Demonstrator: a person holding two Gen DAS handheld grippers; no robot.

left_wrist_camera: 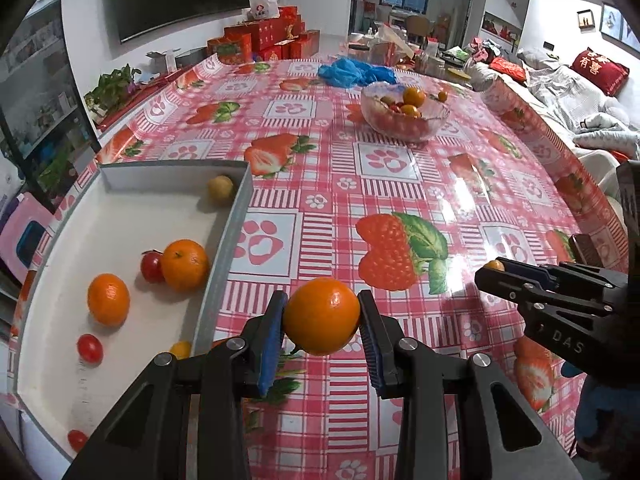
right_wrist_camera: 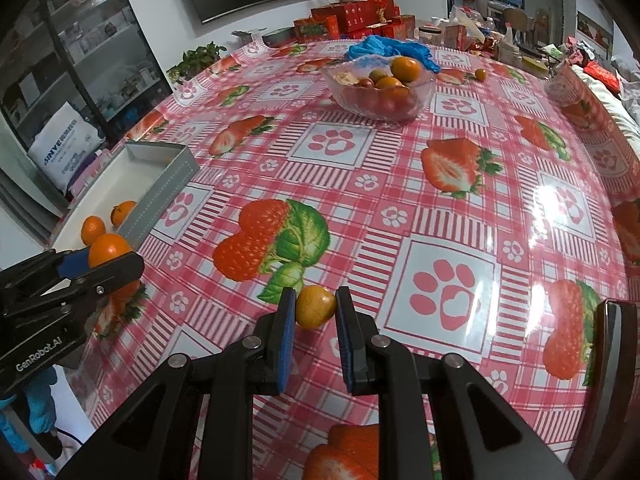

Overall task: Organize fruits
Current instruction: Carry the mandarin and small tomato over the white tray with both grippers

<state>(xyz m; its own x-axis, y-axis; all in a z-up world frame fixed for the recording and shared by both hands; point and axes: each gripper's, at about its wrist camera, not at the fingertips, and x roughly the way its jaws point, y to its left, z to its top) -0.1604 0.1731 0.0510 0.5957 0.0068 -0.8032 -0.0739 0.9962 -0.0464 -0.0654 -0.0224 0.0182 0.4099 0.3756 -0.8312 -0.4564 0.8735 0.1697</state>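
Observation:
My left gripper (left_wrist_camera: 322,316) is shut on an orange (left_wrist_camera: 321,316) and holds it above the tablecloth, just right of the grey tray's wall (left_wrist_camera: 224,248). The tray holds two oranges (left_wrist_camera: 185,265), red cherry tomatoes (left_wrist_camera: 89,348) and a yellowish fruit (left_wrist_camera: 220,189). My right gripper (right_wrist_camera: 316,307) is shut on a small kumquat (right_wrist_camera: 315,306) above the table; it shows in the left wrist view (left_wrist_camera: 496,270) at the right. The left gripper with its orange (right_wrist_camera: 109,249) shows at the left of the right wrist view. A glass bowl (left_wrist_camera: 404,124) of mixed fruit stands far back.
A loose small orange fruit (right_wrist_camera: 480,75) lies beyond the bowl (right_wrist_camera: 380,108). Blue plastic bags (left_wrist_camera: 354,73) lie at the table's far side. Red gift boxes (left_wrist_camera: 260,40), a plant (left_wrist_camera: 114,88) and clutter line the far edge. A sofa (left_wrist_camera: 580,92) is at the right.

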